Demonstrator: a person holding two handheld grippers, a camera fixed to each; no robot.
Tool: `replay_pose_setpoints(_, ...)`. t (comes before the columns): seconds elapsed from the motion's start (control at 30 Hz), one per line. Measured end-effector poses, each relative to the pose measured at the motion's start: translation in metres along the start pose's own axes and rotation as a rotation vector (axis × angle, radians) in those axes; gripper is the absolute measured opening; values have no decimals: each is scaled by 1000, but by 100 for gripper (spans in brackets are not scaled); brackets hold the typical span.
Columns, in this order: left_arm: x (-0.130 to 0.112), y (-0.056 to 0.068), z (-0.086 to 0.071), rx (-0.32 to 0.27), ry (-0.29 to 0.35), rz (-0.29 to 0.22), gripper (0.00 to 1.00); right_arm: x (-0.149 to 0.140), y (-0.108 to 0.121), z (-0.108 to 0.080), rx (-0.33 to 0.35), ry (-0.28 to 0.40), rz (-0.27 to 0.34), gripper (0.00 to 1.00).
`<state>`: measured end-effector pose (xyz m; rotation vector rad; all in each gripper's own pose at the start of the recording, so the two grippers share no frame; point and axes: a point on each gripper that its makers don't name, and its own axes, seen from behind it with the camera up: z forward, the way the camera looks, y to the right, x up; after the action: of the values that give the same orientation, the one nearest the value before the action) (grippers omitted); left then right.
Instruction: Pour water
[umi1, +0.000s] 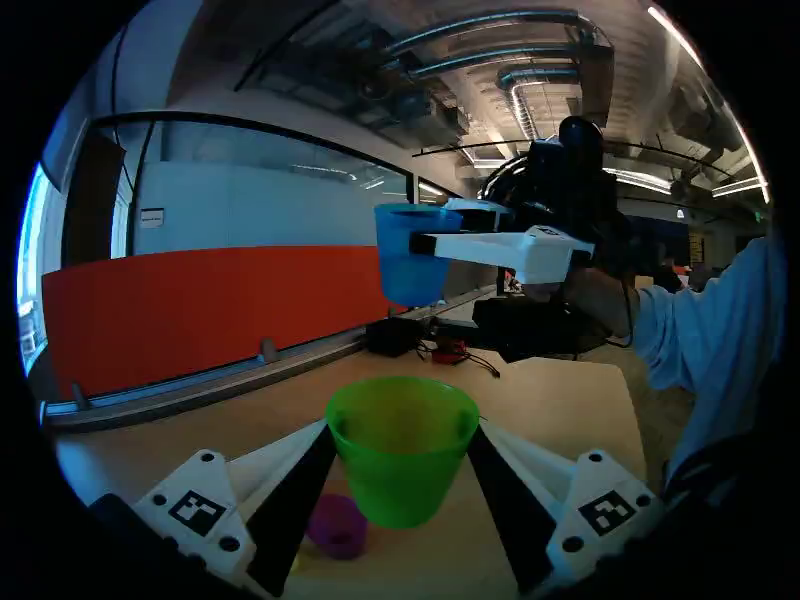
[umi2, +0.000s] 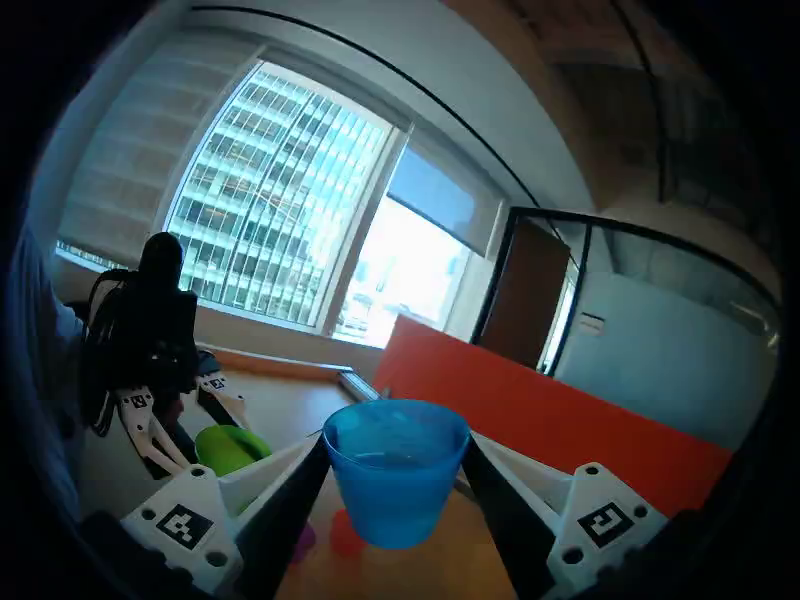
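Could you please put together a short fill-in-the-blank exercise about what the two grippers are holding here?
1. The left gripper is shut on a cup coloured ___.
2. The right gripper is shut on the blue cup, which in the left gripper view hangs ___ than the left gripper's cup.
3. On the table, beneath the left gripper, sits a small cup coloured ___.
Missing words: green; higher; purple.
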<state>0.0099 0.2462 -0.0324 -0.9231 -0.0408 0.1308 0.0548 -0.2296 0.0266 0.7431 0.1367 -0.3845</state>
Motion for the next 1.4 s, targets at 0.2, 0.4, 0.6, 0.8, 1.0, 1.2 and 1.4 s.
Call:
replay_pose_setpoints(0.2, 2, 4, 2, -12, 5, -1, 86, 13, 3, 0, -8, 1, -107, 91)
replay_pose_setpoints(0.4, 4, 9, 4, -21, 7, 2, 87, 26, 4, 1, -13, 6, -192, 91)
replay_pose_setpoints(0.6, 4, 14, 6, -32, 10, 1, 86, 35, 4, 3, -10, 9, -281, 91)
replay_pose_setpoints(0.8, 6, 17, 7, -40, 12, 5, 86, 41, 6, 7, -17, 5, -379, 91)
replay_pose_setpoints(1.0, 9, 19, 8, -46, 17, 4, 86, 48, 8, 10, -23, 6, -457, 91)
replay_pose_setpoints(1.2, 8, 21, 8, -51, 19, 3, 86, 53, 11, 13, -28, 7, -520, 91)
replay_pose_setpoints(1.4, 8, 22, 10, -54, 17, 5, 86, 55, 13, 16, -29, 5, -589, 91)
